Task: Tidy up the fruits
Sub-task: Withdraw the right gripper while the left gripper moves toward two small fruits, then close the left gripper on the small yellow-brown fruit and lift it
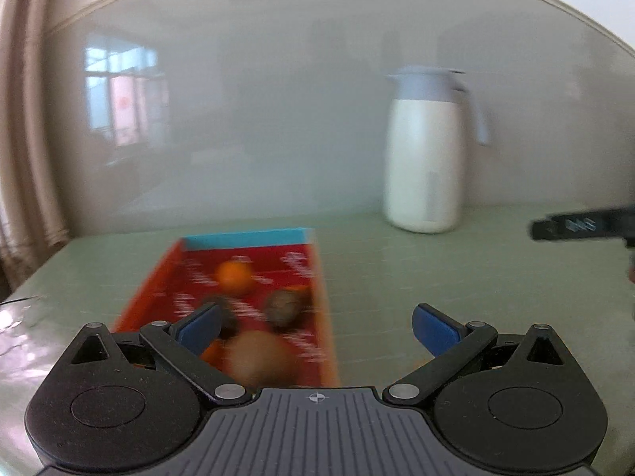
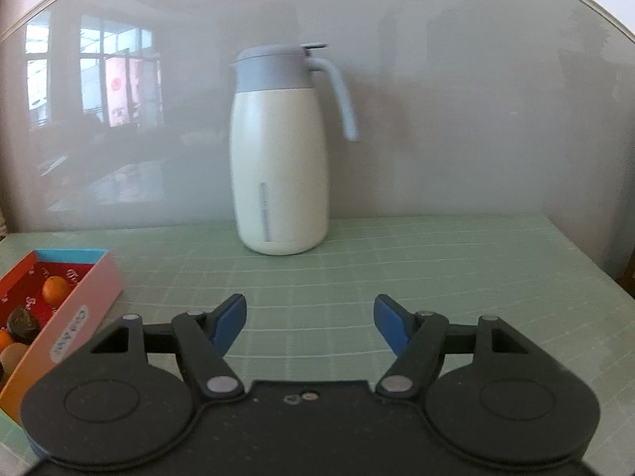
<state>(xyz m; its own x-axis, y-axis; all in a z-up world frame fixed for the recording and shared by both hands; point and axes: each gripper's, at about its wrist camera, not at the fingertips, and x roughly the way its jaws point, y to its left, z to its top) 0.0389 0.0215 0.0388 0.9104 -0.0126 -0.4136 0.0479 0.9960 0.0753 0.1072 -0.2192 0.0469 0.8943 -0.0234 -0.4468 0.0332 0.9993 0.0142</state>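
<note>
Sat on the green gridded mat (image 2: 397, 277), toward its left side: a shallow red box (image 1: 158, 277) with a blue far wall and a pink outer side (image 2: 79, 317). Held several fruits. Showed a round orange (image 2: 55, 289) near the far end, a dark brownish fruit (image 2: 22, 323) closer in, and a pale tan one (image 2: 14, 355) nearer still, with a sliver of another orange piece (image 2: 4, 339) at the frame edge in the right wrist view. Appeared blurred in the left wrist view, yet still gave the orange (image 1: 234, 275), two dark fruits (image 1: 283, 307) and a large tan fruit (image 1: 258, 361) at the near end.

Hung above the near end of the box: the left gripper (image 1: 315, 327), jaws spread wide, blue pads (image 1: 198, 327) clasping nothing, the left pad overlapping the box in the picture. Could not tell whether it touched any fruit.

Hovered over bare mat to the right of the box: the right gripper (image 2: 309, 323), also parted, nothing between its pads (image 2: 230, 321). Showed as a dark finger (image 1: 579, 224) at the right edge of the left wrist view.

Stood upright at the back of the mat, against the glossy grey wall (image 2: 476, 119): a cream jug (image 2: 281, 158) with a grey-blue lid and handle. Reflected a window in the wall on the left. Hung a beige curtain (image 1: 24, 119) at the far left.
</note>
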